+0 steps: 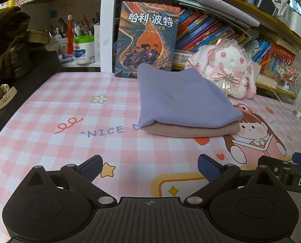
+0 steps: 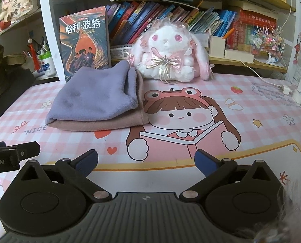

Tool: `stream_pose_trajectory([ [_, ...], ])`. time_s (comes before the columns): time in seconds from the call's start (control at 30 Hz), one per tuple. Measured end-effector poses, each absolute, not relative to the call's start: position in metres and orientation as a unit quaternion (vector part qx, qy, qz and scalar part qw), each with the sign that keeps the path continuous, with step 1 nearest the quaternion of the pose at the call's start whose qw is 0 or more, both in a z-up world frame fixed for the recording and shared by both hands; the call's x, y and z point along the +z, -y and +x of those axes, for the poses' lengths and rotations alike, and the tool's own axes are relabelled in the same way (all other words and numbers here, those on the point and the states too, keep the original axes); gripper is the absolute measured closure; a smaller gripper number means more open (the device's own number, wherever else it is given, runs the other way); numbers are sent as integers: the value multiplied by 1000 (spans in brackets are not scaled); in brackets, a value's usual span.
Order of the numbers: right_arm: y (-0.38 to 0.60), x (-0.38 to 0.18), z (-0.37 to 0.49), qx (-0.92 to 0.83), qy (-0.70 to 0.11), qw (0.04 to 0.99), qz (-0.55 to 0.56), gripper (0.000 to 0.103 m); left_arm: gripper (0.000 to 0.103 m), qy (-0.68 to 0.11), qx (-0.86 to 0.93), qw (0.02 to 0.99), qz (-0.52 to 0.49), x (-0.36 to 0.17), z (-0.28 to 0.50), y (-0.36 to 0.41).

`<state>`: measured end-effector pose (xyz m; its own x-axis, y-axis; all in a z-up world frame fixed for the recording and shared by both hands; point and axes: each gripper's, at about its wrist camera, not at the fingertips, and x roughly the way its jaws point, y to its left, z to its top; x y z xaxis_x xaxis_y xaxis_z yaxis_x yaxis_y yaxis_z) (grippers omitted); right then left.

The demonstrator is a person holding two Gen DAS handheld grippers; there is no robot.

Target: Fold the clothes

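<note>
A folded lilac cloth (image 1: 180,101) lies on top of a folded dusty-pink cloth (image 1: 189,130) on the pink checked desk mat (image 1: 73,109). The right wrist view shows the same stack, lilac cloth (image 2: 93,97) over pink cloth (image 2: 101,123), left of centre. My left gripper (image 1: 149,167) is open, well short of the stack, nothing between its blue pads. My right gripper (image 2: 146,161) is open too, over the mat's cartoon girl, to the right of the stack and apart from it. Each gripper shows at the edge of the other's view.
A white plush rabbit (image 2: 166,56) sits behind the stack, beside an upright book (image 2: 85,42). Bookshelves line the back. A charger and cable (image 2: 288,90) lie at far right. A watch (image 1: 0,97) and dark bag (image 1: 4,46) are at the left edge.
</note>
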<state>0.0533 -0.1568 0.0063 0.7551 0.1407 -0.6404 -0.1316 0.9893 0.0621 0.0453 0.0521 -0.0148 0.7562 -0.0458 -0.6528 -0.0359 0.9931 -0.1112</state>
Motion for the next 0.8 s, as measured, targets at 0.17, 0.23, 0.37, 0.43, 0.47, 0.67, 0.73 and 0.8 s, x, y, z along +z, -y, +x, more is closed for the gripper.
stream_pose_trajectory([
  [0.17,157,6,52,72,-344,936,6,0,2,-352,-3,934,-60,-15,44,-53],
  [0.23,157,6,52,72,-344,936,6,0,2,-351,-4,934,-61,-15,43,-53],
  [0.37,157,6,51,72,-344,936,6,0,2,-350,-6,935,-61,-15,42,-53],
  [0.43,157,6,51,73,-344,936,6,0,1,-351,-7,934,-61,-15,42,-52],
  [0.47,157,6,51,73,-344,936,6,0,1,-351,-7,934,-62,-15,42,-52],
  [0.67,156,5,50,73,-345,936,6,0,1,-351,-7,934,-63,-15,42,-52],
  [0.73,156,5,50,73,-345,936,7,0,1,-351,-7,934,-64,-15,42,-52],
  [0.8,156,5,51,73,-346,936,7,0,1,-352,-8,934,-64,-15,43,-52],
])
